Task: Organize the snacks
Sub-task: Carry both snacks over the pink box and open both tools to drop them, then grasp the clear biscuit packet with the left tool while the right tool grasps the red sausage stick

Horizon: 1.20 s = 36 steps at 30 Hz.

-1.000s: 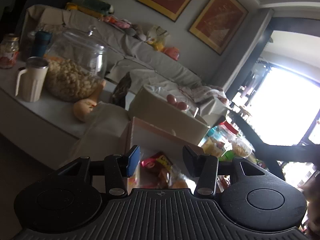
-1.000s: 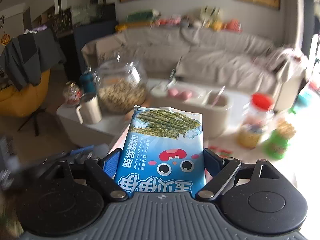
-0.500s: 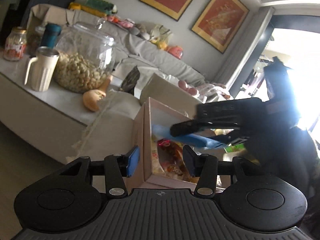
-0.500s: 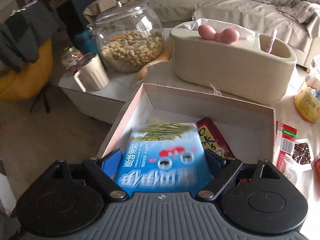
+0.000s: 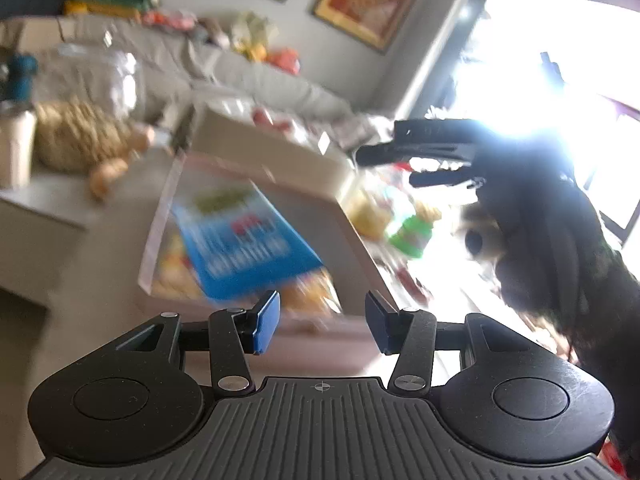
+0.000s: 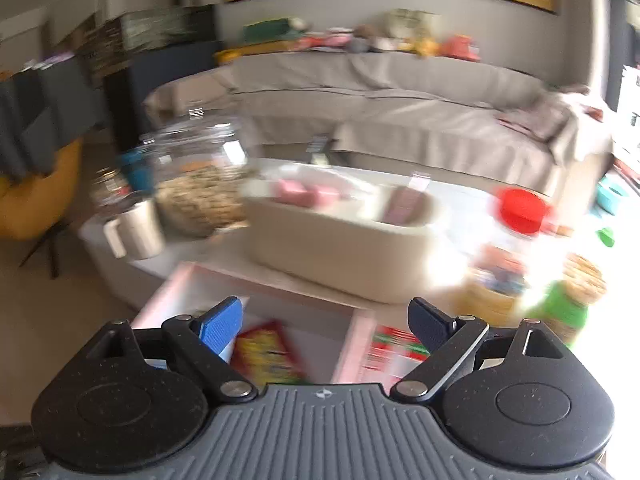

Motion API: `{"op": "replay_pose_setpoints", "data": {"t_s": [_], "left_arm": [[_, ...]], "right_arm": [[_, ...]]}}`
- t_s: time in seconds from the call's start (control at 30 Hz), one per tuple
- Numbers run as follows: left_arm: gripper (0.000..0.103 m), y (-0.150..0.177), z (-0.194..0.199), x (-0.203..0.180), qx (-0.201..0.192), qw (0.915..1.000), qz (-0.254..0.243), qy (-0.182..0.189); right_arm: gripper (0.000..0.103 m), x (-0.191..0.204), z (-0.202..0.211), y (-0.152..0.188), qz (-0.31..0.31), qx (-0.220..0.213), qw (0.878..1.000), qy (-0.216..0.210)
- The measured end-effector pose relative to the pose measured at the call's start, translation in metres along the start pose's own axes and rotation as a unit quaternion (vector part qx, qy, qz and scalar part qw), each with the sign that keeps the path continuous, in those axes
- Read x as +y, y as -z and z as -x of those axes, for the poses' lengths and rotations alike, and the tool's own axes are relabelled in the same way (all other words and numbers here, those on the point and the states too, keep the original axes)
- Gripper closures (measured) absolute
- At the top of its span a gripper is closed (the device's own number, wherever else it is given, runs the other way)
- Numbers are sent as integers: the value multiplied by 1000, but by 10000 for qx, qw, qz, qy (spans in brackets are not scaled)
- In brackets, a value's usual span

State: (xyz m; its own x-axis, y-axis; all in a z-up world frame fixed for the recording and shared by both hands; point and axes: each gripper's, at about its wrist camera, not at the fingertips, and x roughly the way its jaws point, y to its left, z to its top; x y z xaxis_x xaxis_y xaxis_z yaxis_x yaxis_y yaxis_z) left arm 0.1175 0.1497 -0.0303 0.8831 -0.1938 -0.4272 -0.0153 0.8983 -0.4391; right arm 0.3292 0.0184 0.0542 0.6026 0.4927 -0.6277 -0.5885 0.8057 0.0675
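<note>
Blue seaweed packet [image 5: 240,240]: moved from right gripper [image 6: 326,322] into pink box [image 5: 160,216], centre-left of left view. Right fingers just opened wider, empty. Left gripper [image 5: 322,322]: fingers apart, empty, at the box's near edge.

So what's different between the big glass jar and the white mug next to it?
The glass jar is see-through, round and bulging, with pale snacks filling its lower part. The white mug is opaque, straight-sided, with a handle; its contents are hidden. The jar is also much wider and taller than the mug. Both stand upright, side by side, on the same low table.
</note>
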Motion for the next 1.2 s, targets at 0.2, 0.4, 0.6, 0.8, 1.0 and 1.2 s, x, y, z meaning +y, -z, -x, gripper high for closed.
{"op": "replay_pose_setpoints", "data": {"t_s": [0.2,0.4,0.6,0.8,1.0,1.2], "left_arm": [[51,20,-23,-22,692,9953,-327,595],[51,32,-46,-25,1139,9918,-415,394],[51,34,-51,-25,1296,9906,-325,280],[51,32,-66,-28,1292,9908,-294,261],[51,32,-77,-43,1347,9886,-497,447],[51,32,-85,-52,1379,9871,-696,422]], "right_arm": [[12,-71,-37,28,-703,509,9959,271],[22,-101,-95,39,-1182,664,9903,298],[69,-106,-131,33,-1124,876,9898,-9],[72,-99,-85,64,-455,1129,9916,-438],[72,-115,-33,100,-407,1425,9867,-666],[71,-110,6,128,-112,1492,9853,-823]]}}
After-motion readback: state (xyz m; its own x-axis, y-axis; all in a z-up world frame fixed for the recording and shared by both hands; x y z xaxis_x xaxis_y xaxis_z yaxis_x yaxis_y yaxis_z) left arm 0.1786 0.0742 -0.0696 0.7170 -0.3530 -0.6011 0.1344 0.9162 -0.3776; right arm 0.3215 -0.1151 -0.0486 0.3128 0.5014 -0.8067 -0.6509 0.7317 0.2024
